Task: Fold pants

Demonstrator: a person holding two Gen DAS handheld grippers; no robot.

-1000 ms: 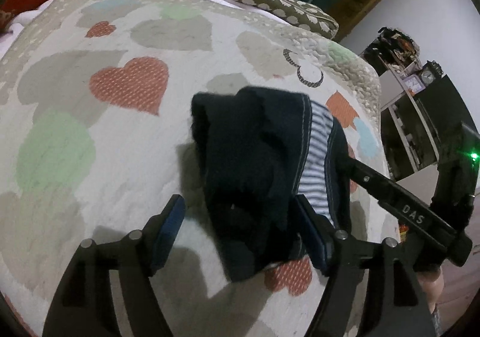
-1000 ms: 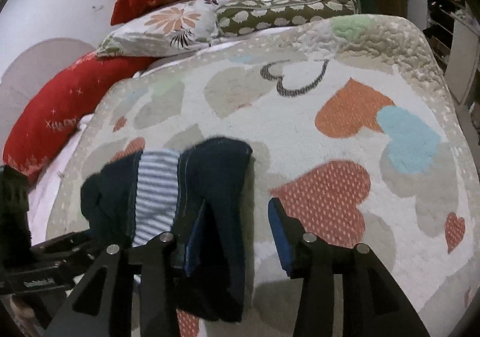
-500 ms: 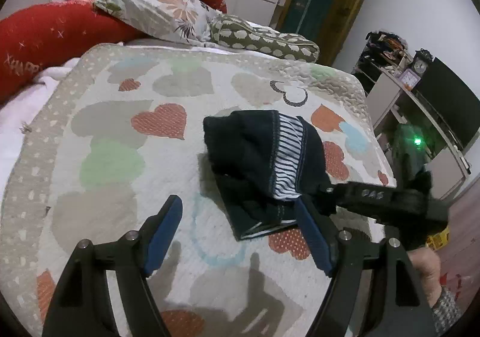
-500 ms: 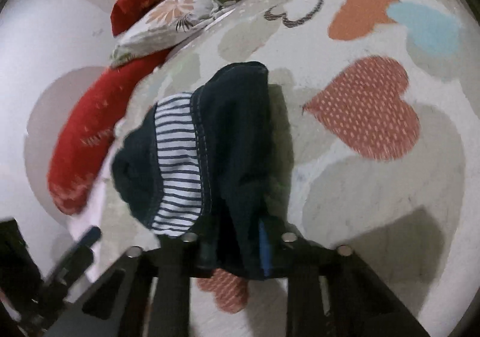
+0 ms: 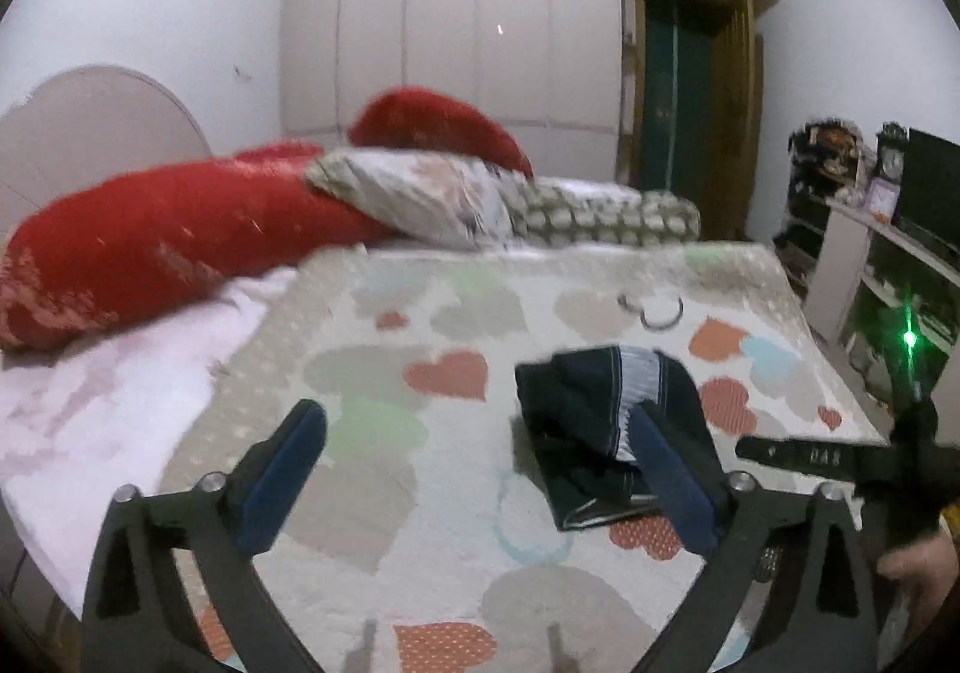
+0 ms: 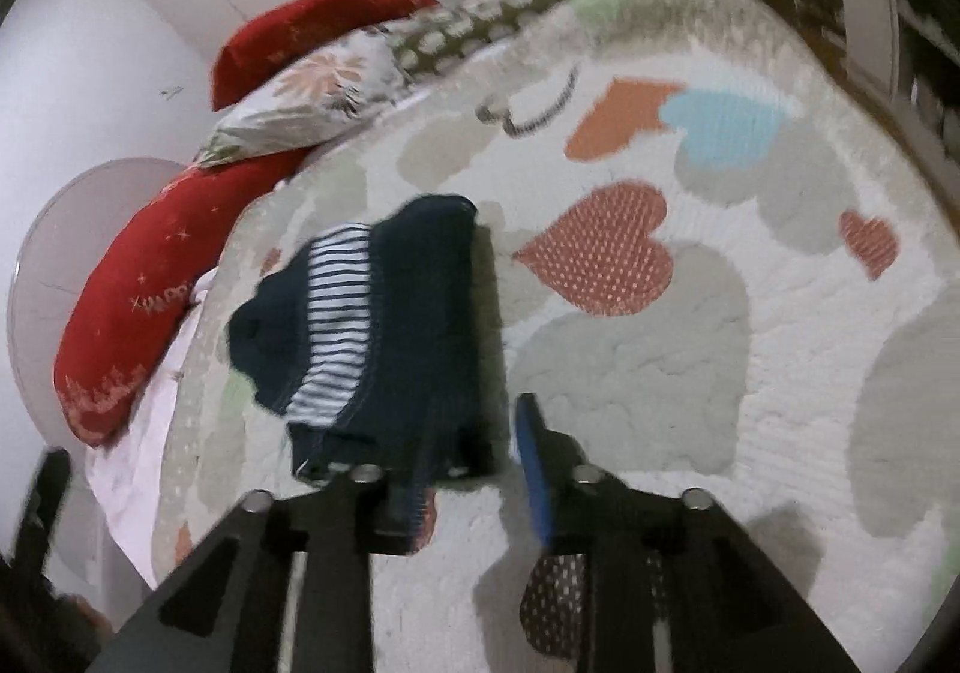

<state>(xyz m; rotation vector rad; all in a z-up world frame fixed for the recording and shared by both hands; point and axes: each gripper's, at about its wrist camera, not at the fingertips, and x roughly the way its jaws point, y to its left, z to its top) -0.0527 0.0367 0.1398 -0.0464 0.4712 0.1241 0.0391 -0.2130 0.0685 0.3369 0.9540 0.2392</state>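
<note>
The dark navy pants (image 5: 606, 421) with a striped inner waistband lie folded in a small bundle on the heart-patterned quilt (image 5: 420, 493). My left gripper (image 5: 474, 469) is open and empty, raised above the bed with the pants behind its right finger. In the right wrist view the pants (image 6: 384, 325) lie just ahead of my right gripper (image 6: 474, 451), which is open; its left finger is hidden by the cloth's near edge and its right finger (image 6: 534, 469) is beside the bundle. The right gripper's body also shows in the left wrist view (image 5: 840, 457).
Red pillows (image 5: 180, 235), a floral pillow (image 5: 420, 193) and a spotted bolster (image 5: 600, 217) lie at the head of the bed. A shelf unit (image 5: 870, 253) stands off the bed's right edge. A wardrobe wall (image 5: 450, 31) is behind.
The right gripper, shut on the pants' edge half a second ago, has opened and let go. The left gripper has lifted and pulled back, so the view now takes in the room.
</note>
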